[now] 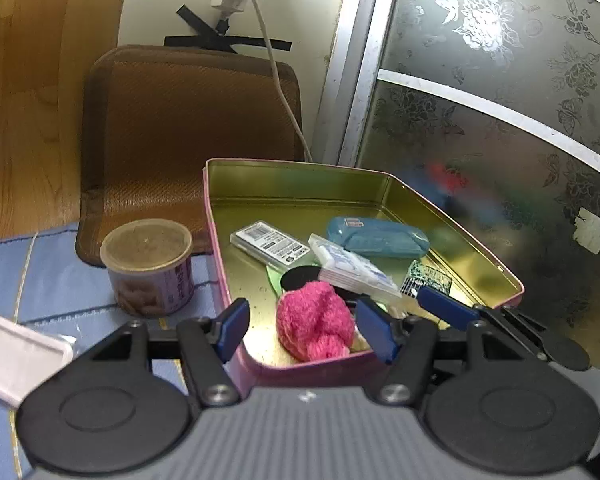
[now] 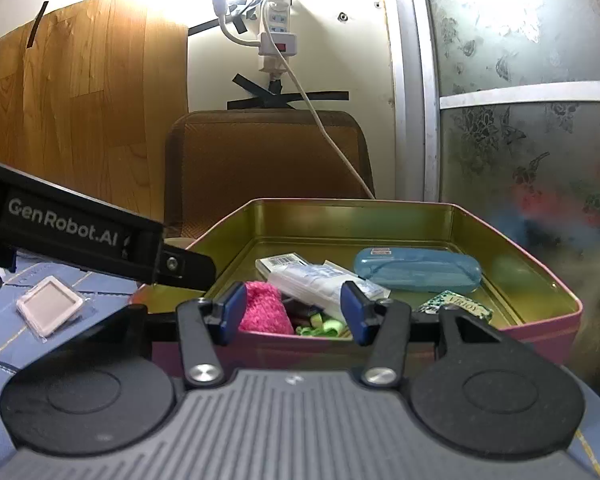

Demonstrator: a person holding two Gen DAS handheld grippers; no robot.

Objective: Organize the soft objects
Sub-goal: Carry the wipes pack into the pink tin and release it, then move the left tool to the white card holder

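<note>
The pink sock (image 1: 315, 327) lies at the tin's (image 1: 452, 224) near edge, between the left tongs (image 1: 302, 327), open and untouching; the right tongs (image 2: 296, 312) hover open, likely awaiting a pick.

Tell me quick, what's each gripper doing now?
Left gripper: open, pink fluffy ball between its fingers, not pinched.
Right gripper: open, holding nothing.

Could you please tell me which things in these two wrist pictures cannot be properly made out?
- Green strip, right wrist view: mostly hidden behind the tin's near wall; what it is stays unclear.
- Black disc, left wrist view: partly covered by the pink knitted piece and the white packet.
- Can label, left wrist view: too blurred to read.
- Coloured shapes behind the patterned glass: smeared by the glass.
</note>
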